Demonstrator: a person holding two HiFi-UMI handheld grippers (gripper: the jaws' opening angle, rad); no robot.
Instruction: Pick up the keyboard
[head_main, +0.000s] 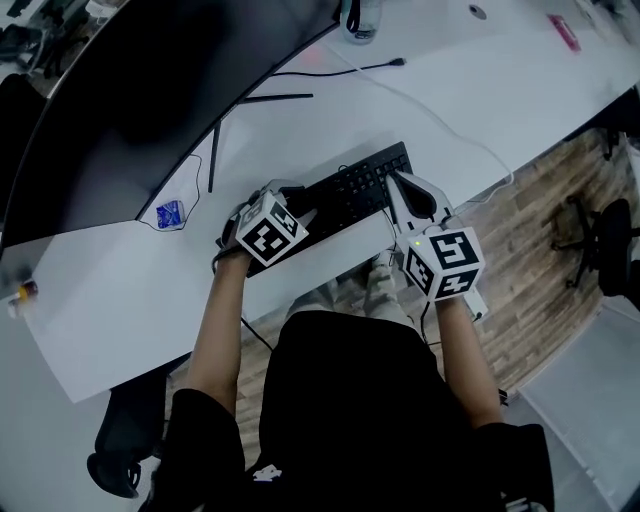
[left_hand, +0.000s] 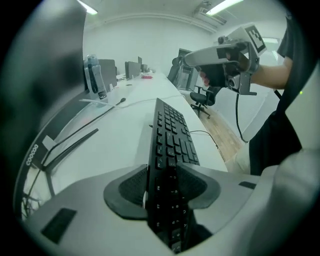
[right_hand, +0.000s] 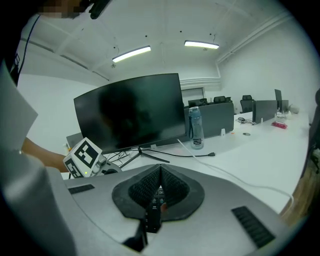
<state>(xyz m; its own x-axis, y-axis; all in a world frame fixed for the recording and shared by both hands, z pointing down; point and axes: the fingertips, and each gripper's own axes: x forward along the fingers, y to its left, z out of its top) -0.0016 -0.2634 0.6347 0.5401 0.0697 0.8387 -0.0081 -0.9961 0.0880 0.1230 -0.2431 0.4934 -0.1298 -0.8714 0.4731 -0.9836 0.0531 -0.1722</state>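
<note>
The lift is in hand. The left gripper (left_hand: 169, 186) clamps the near end of the keyboard (head_main: 357, 184), a pad pressing each face. In the left gripper view that end looks tilted off the desk (head_main: 120, 290). The right gripper (right_hand: 159, 186) is clenched tight at the keyboard's other end. A strip of keys shows just below its pads, but whether they pinch the edge cannot be told. The next move probably calls for a sure hold on the right end. Both ends should then rise level, with the cable trailing free. A label on the monitor (head_main: 150, 90) frame seems to read "coocaa" (left_hand: 32, 155). Key legends are too small to read.
</note>
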